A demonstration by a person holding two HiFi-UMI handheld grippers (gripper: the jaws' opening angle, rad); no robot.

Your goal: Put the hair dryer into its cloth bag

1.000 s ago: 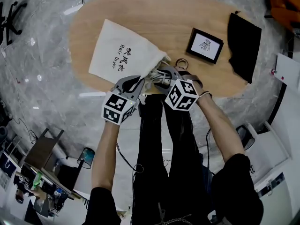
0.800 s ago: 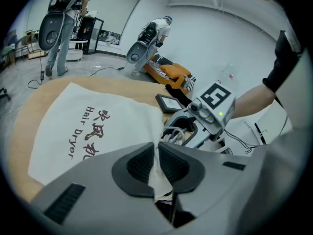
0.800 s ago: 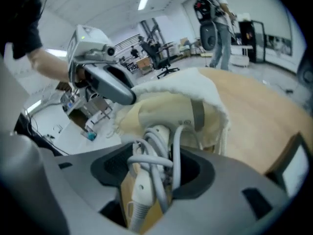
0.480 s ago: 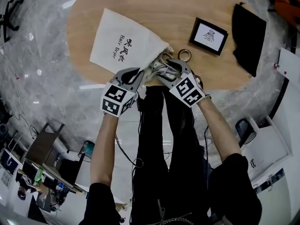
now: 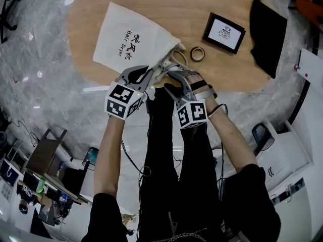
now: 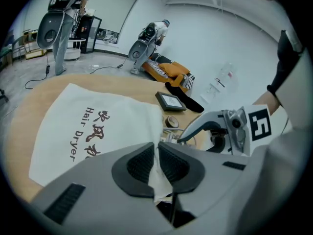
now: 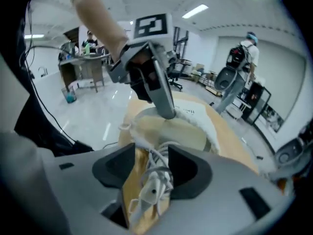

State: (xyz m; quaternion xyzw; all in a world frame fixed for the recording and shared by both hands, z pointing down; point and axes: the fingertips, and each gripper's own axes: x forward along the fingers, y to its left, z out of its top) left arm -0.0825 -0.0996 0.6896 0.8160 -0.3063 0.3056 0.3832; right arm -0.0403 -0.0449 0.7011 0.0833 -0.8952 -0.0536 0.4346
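The white cloth bag point(image 5: 130, 40) printed "Hair Dryer" lies flat on the oval wooden table point(image 5: 222, 4), its mouth toward the near edge. My left gripper point(image 5: 148, 73) is shut on the cloth at the mouth's rim point(image 6: 157, 166). A bundle of white cord with a plug point(image 7: 152, 182) trails out of the bag's mouth point(image 7: 195, 126). It lies between the jaws of my right gripper point(image 5: 174, 76), which are closing, with a gap still showing beside one pad. The dryer's body is hidden. The left gripper point(image 7: 165, 106) appears just ahead in the right gripper view.
A black picture frame point(image 5: 223, 33) and a small ring point(image 5: 197, 53) sit right of the bag. A black cloth point(image 5: 268, 34) lies at the table's right end. The person's legs stand against the near edge. Grey floor surrounds the table.
The right gripper has rolled and drawn back toward the near edge, its marker cube now lower in the head view. The left gripper keeps its hold on the bag's rim.
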